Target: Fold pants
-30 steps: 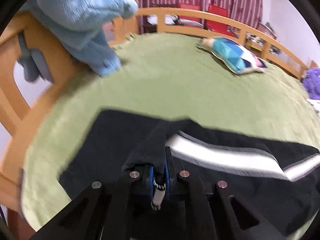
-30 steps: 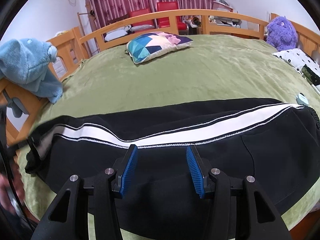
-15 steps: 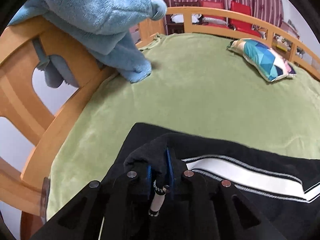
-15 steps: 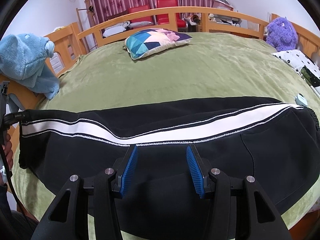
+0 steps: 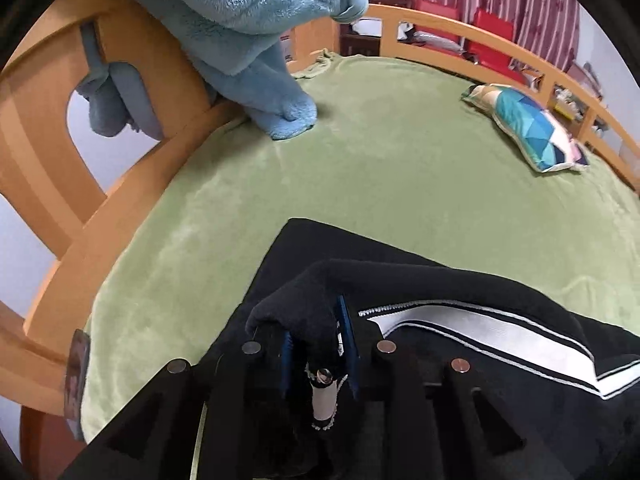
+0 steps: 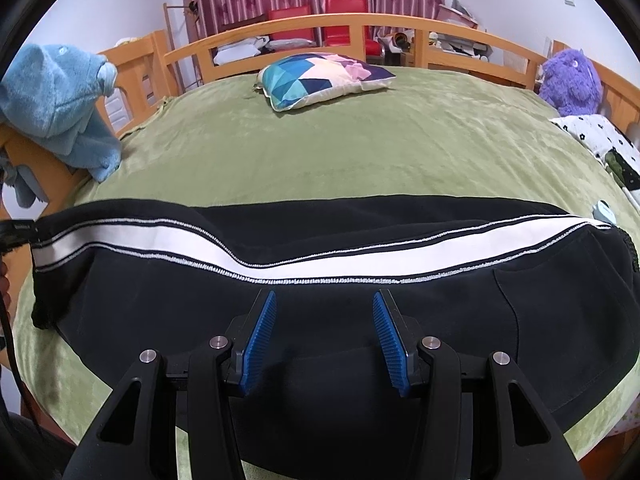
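**Soft black pants on the bed, one leg end just being let go**

The pants [image 6: 320,320] lie stretched sideways across the near edge of the green bed [image 6: 360,152], with the white stripe [image 6: 320,268] running along their length. They are a thick, limp knit. I judge them light, floppy and not slippery, so they will sag and bunch wherever I lift them and will keep no shape of their own. The best places to take hold are the firmer edges: the hem at the leg end, the waistband at the other end, or a pinch through both layers along the stripe seam. A grip in the middle of the loose cloth would only raise a tent of fabric.

My left hand-held gripper [image 5: 318,344] points steeply down at the leg end of the pants [image 5: 440,360], near the wooden bed rail [image 5: 120,208]. A bunched hump of black cloth [image 5: 296,312] sits between its blue pads [image 5: 346,332], with a short white-tipped cord end [image 5: 323,396] hanging below. The jaws are opening, and the cloth is between them, draped over the left pad; I cannot tell whether the pads press it at all now.

My right hand-held gripper [image 6: 324,336] also tilts downward, over the middle of the pants just below the stripe. Its jaws stand apart with nothing between them.

A blue plush toy [image 5: 248,20] hangs over the rail, and a patterned pillow [image 6: 324,76] lies well beyond.
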The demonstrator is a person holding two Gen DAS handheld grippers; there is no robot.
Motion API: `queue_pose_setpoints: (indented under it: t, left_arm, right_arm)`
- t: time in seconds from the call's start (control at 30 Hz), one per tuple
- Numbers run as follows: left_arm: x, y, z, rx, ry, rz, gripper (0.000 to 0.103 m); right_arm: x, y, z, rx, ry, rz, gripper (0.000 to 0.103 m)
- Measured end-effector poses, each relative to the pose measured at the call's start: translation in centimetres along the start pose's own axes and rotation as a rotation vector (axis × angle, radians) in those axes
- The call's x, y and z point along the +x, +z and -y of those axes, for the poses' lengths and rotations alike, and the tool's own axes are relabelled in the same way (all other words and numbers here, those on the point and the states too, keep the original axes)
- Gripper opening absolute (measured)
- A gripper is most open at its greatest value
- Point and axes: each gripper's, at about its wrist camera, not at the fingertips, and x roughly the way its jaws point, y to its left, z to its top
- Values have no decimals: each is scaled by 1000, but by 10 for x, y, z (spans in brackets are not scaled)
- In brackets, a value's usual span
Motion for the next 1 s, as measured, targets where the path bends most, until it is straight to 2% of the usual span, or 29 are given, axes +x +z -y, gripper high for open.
queue_pose_setpoints:
  t: [0.03, 0.1, 0.13, 0.23, 0.33, 0.5, 0.57, 0.67, 0.83, 0.9, 1.0]
  left_arm:
    - [-1, 1, -1, -4, -22, 0, 33]
    - [-8, 1, -3, -17, -66, 34, 66]
    - [-14, 2, -4, -18, -59, 71, 71]
    - [-37, 3, -6, -11, -41, 197, 74]
    - [-47, 4, -9, -24, -58, 229, 76]
    - [-44, -2, -5, -25, -81, 204, 76]
    - [-45, -8, -2, -20, -75, 206, 76]
    - [-49, -17, 4, -10, -110, 222, 76]
    - [-58, -26, 27, 67, -137, 238, 76]
    - [-59, -26, 35, 81, -163, 228, 76]
    - [-55, -26, 47, 76, -251, 185, 76]
  right_arm:
    - [1, -1, -2, -2, 2, -4, 50]
    - [2, -2, -4, -4, 8, -7, 50]
    - [3, -2, -6, -9, 9, -7, 50]
    - [2, -4, -10, -25, 9, -2, 50]
    - [0, -5, -12, -28, 17, 7, 50]
    - [-1, -7, -11, -17, 20, 7, 50]
    - [-1, -7, -9, -8, 21, 7, 50]
    - [-3, -7, -6, 5, 23, 12, 50]
    - [-9, -4, -5, 6, 24, 25, 50]
    - [-12, 2, -4, -14, 18, 34, 50]
    - [-16, 16, -3, -65, -15, 48, 50]
